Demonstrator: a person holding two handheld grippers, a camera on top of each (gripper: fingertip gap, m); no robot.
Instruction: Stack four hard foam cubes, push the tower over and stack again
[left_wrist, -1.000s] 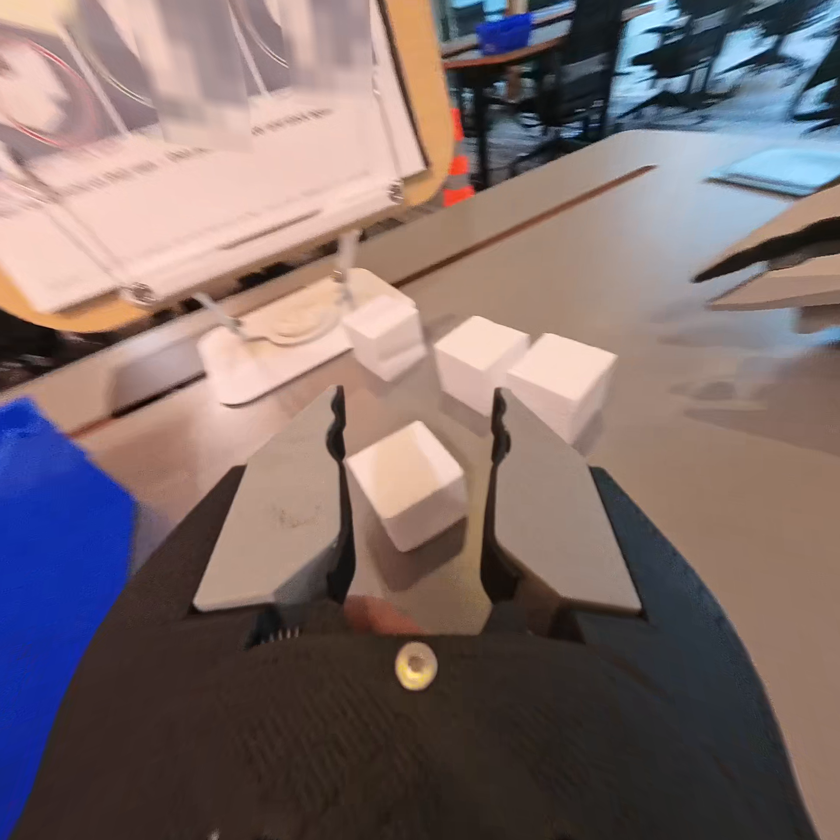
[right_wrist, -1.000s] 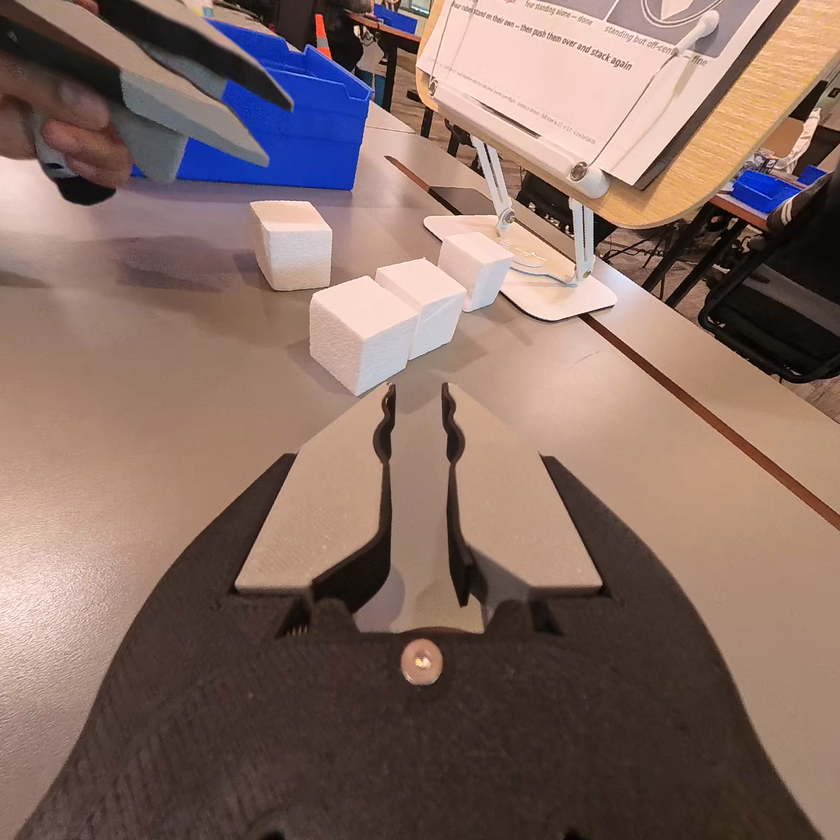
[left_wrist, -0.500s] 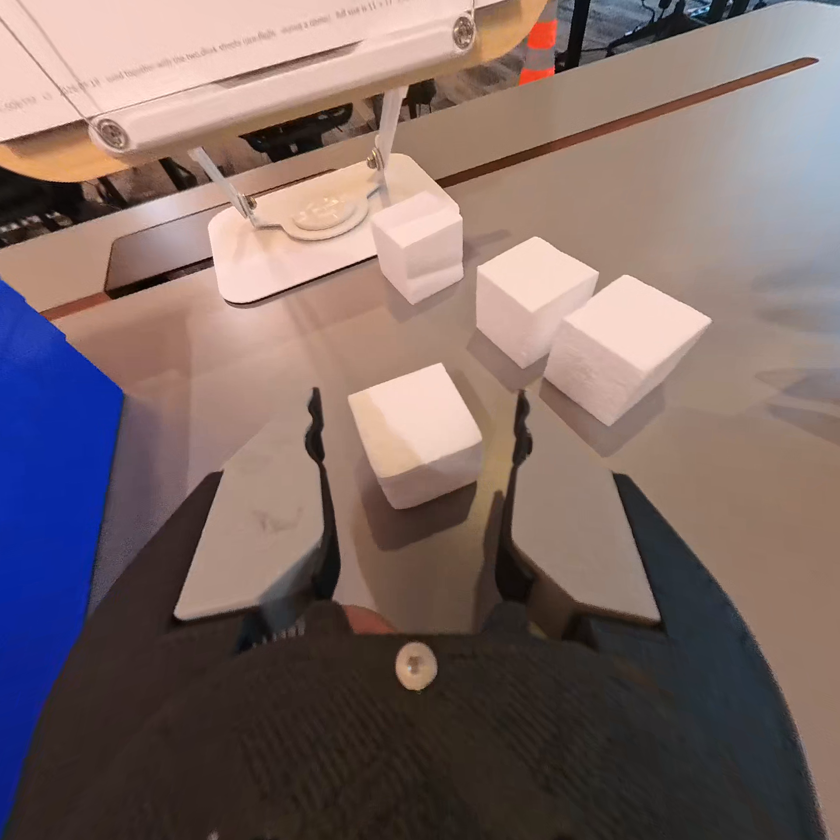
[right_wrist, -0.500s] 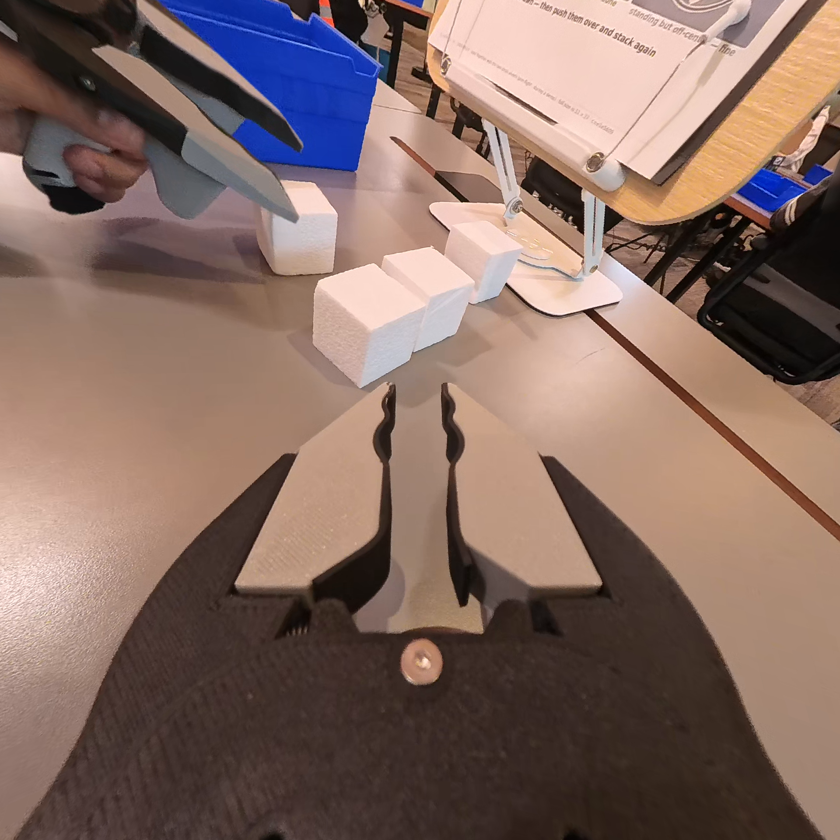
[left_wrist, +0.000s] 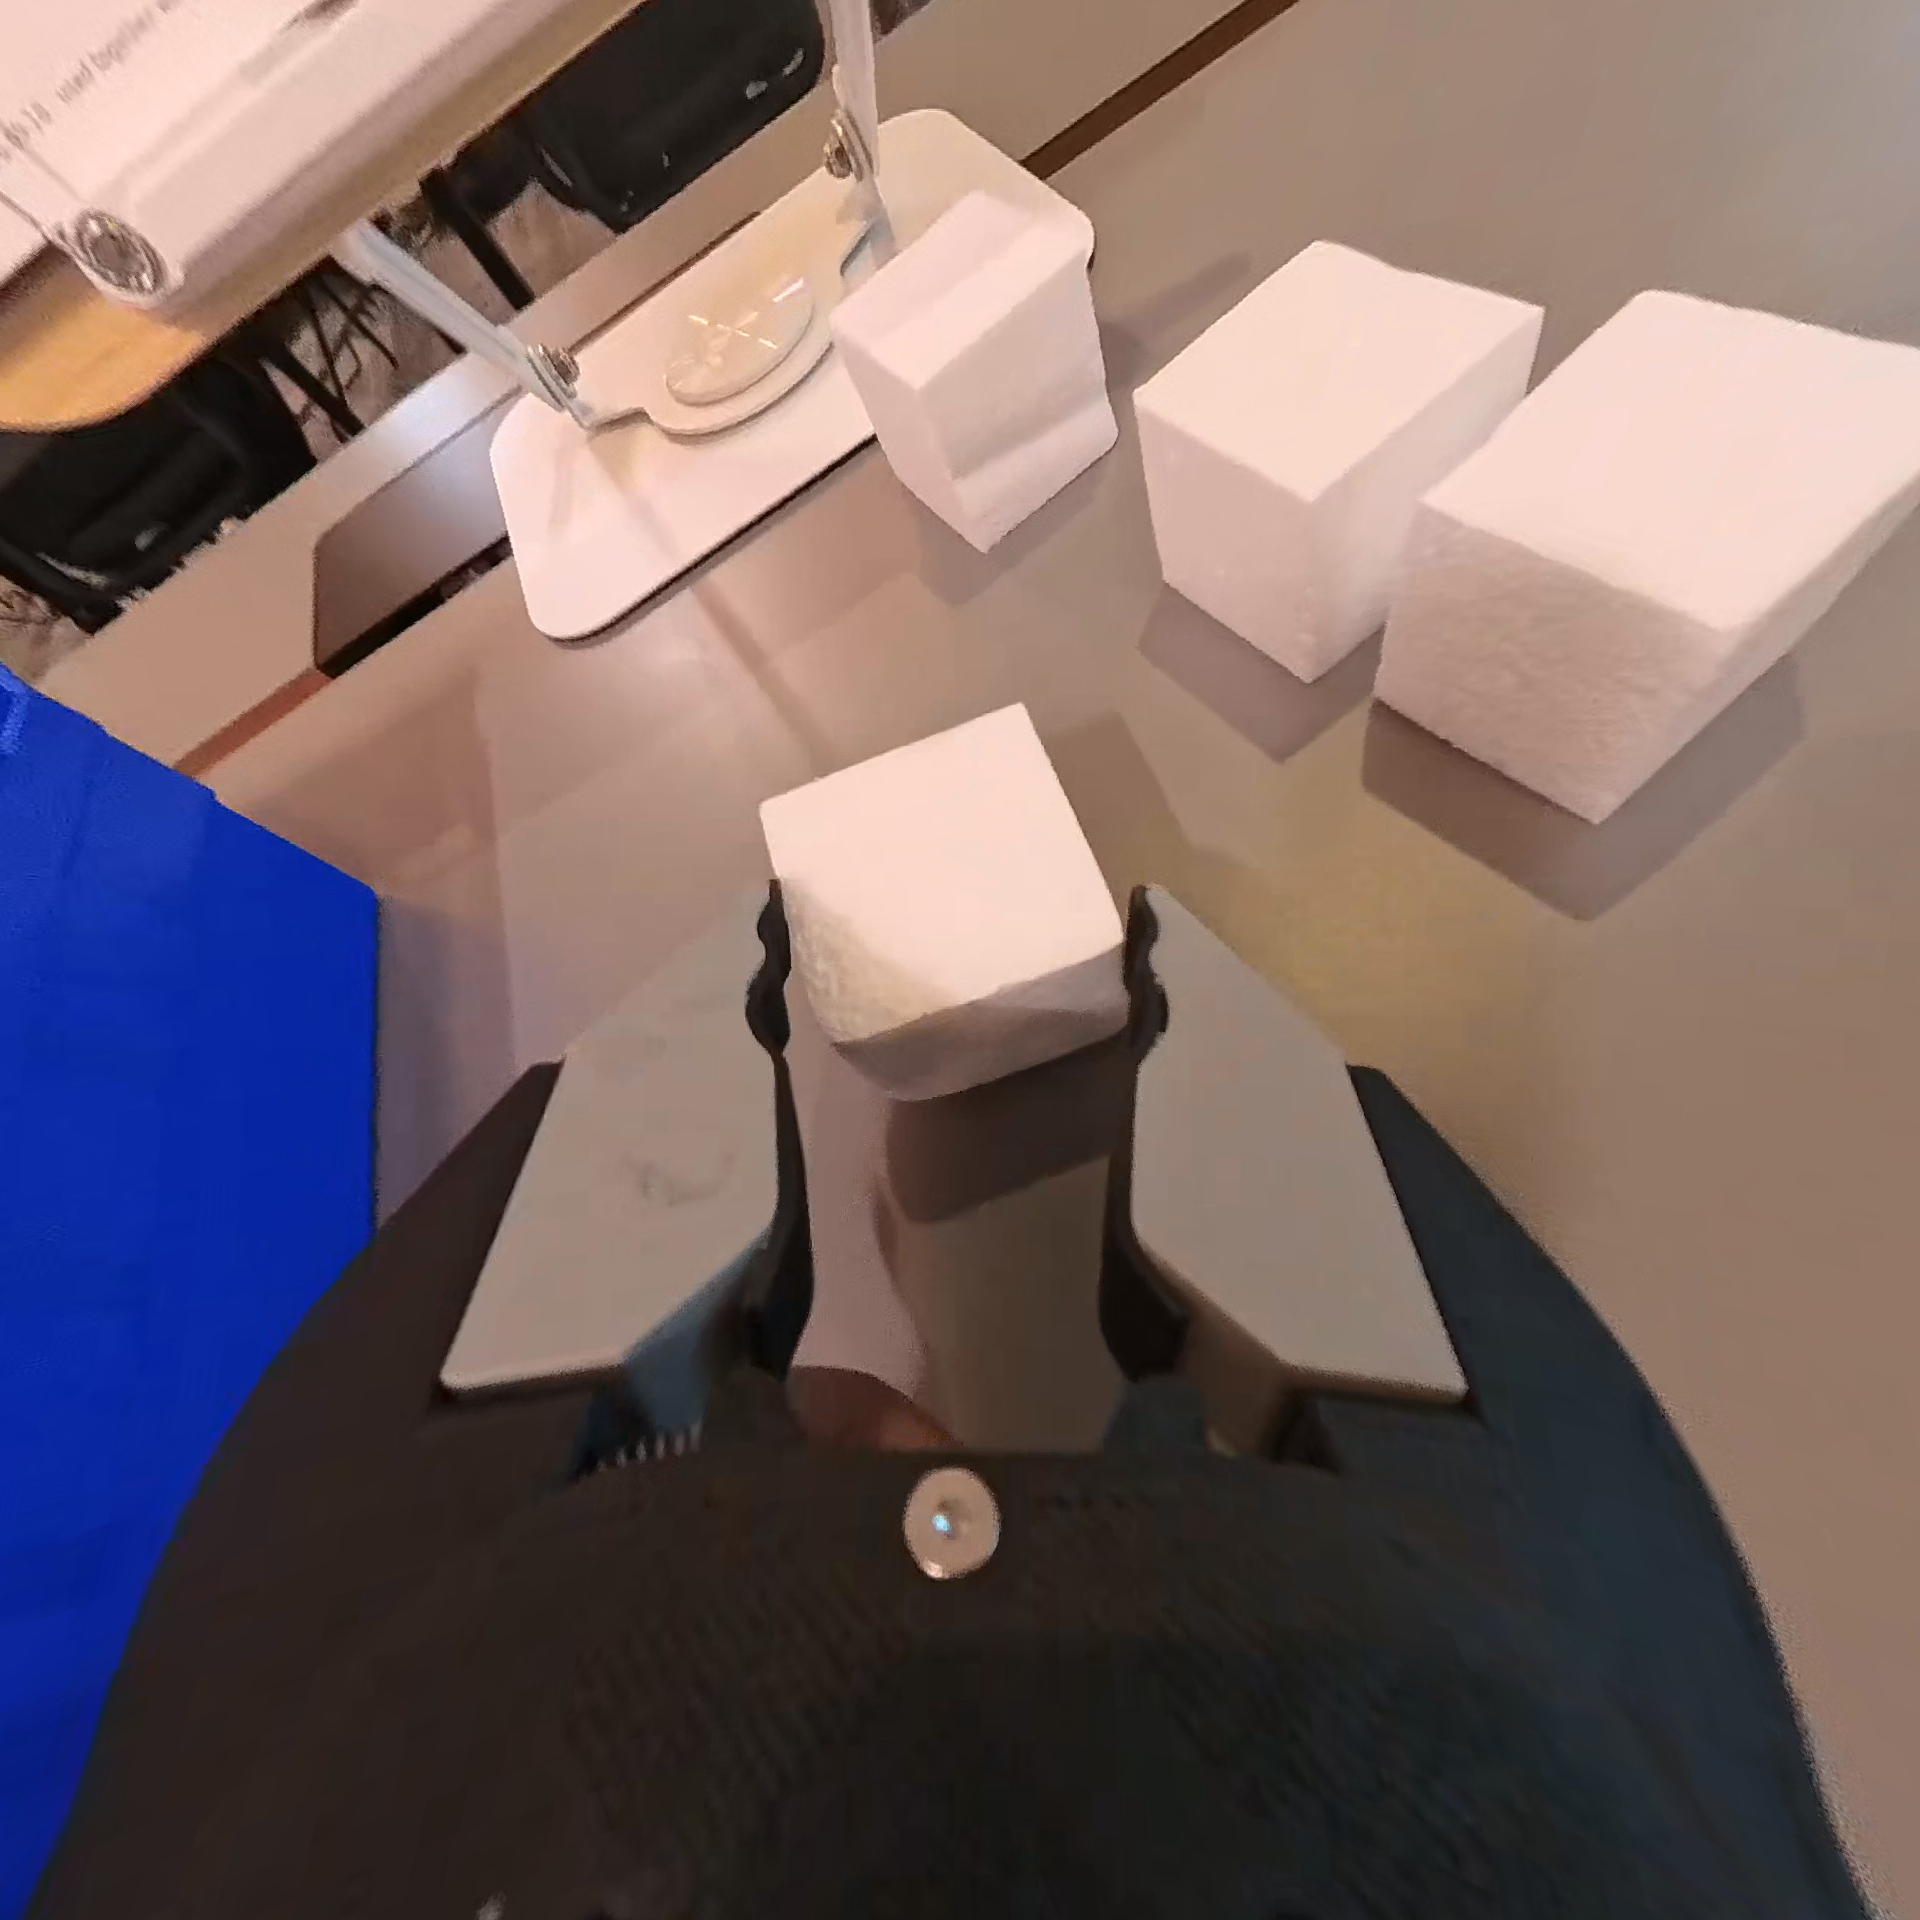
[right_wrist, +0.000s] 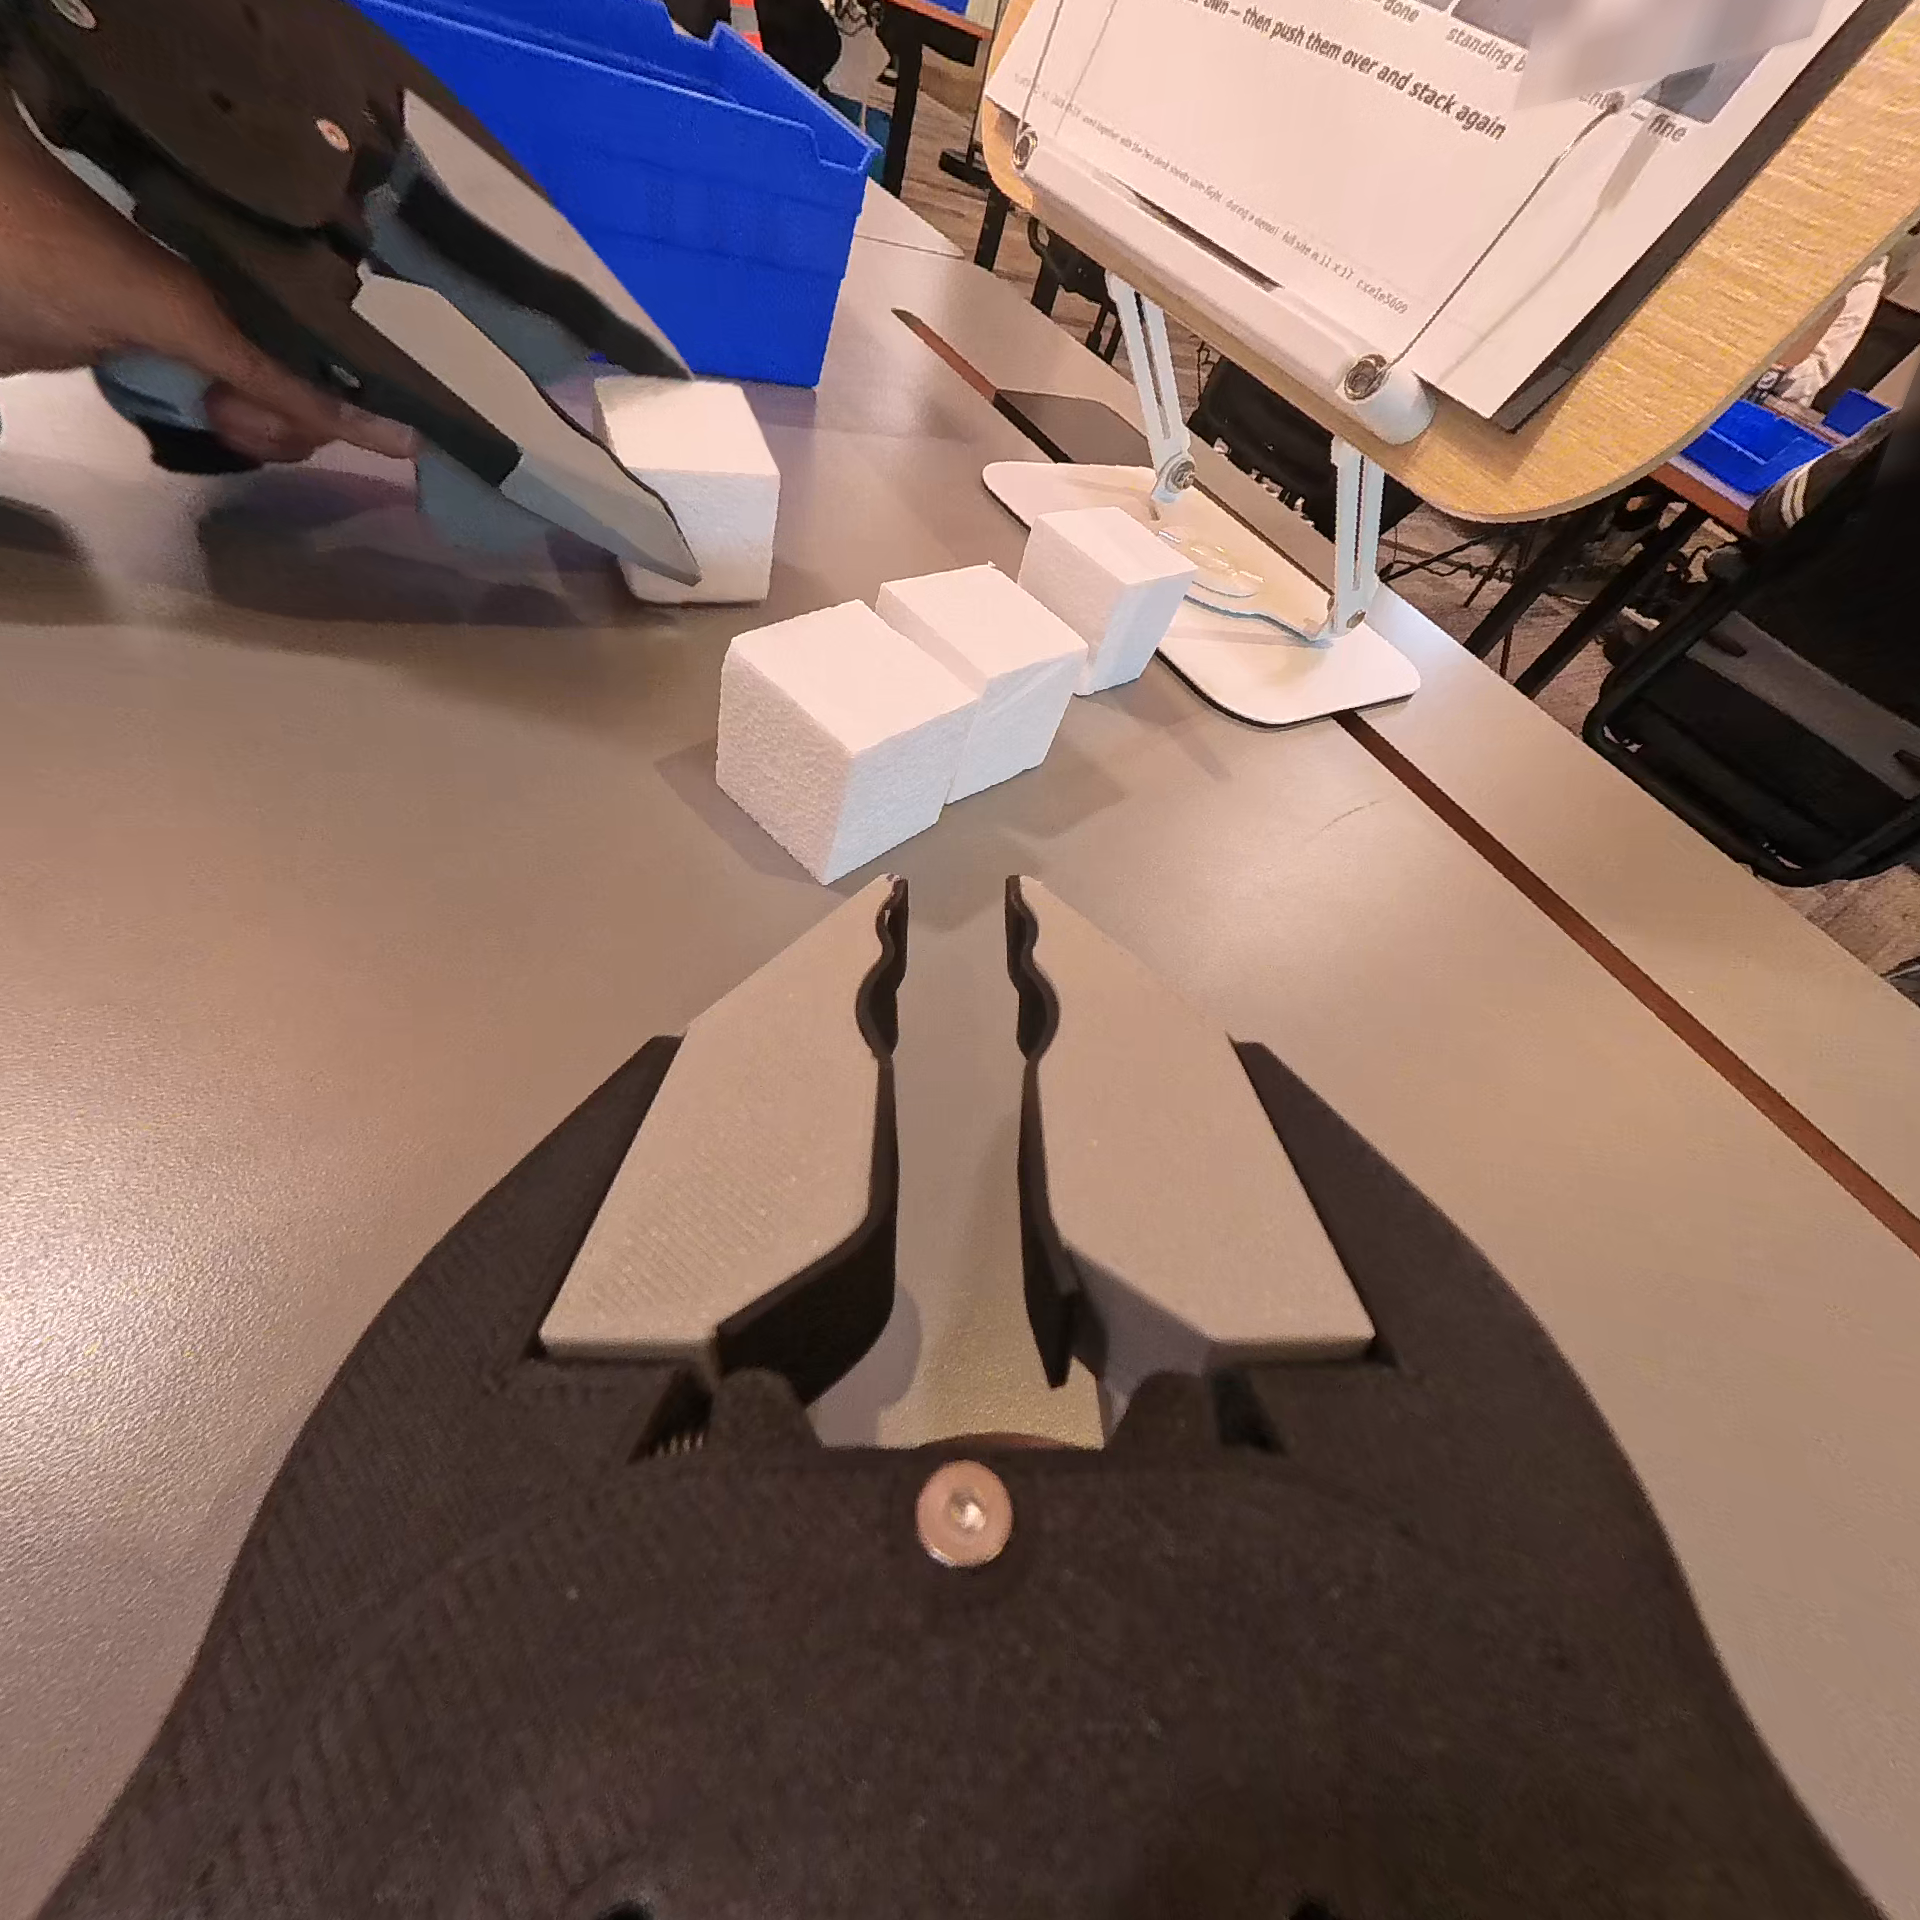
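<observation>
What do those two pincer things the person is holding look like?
Both match. Each tool, left and right, has a wide, rounded black body with a ribbed, printed-looking texture and one silver screw at its centre. Two flat grey wedge-shaped fingers taper forward, edged inside with wavy black pads. No cables show.

A deep blue plastic bin (right_wrist: 665, 197) stands on the grey surface (right_wrist: 312, 935) at eleven o'clock. A white metal document stand (right_wrist: 1247, 582) holding a printed sheet (right_wrist: 1351, 156) rises at one o'clock.
</observation>
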